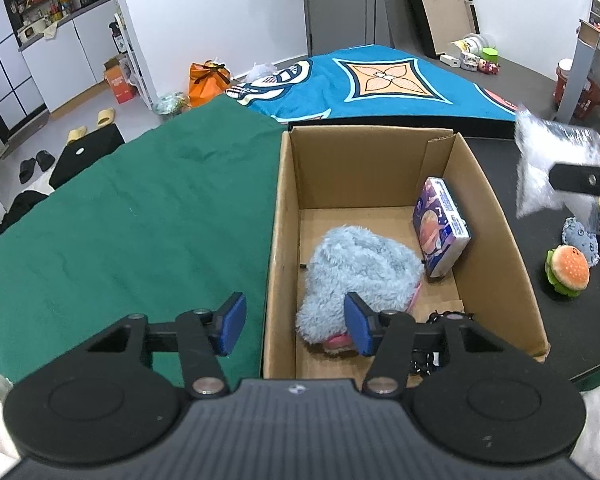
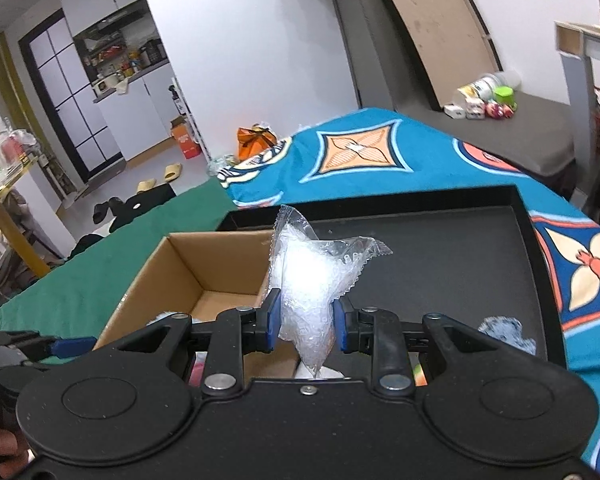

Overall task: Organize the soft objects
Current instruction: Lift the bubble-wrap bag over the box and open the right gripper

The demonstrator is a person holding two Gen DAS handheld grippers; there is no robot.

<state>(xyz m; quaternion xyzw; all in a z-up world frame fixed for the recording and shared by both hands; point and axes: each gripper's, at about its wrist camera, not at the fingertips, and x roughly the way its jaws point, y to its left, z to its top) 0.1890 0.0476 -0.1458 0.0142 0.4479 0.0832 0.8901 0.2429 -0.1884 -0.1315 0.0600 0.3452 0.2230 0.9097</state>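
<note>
Blocking much of the cardboard box (image 2: pixel 180 268), the clamped clear pellet bag (image 2: pixel 308 280).

Almost nothing can be read. On the front of the purple-and-white box (image 1: pixel 442 227), which stands inside the cardboard box (image 1: pixel 284 216), a single large character resembling a "3" is seen; the smaller print below it and along its side is too blurred to be made out. White markings are seen on the orange carton (image 1: pixel 120 83) on the floor, but they cannot be deciphered.
</note>
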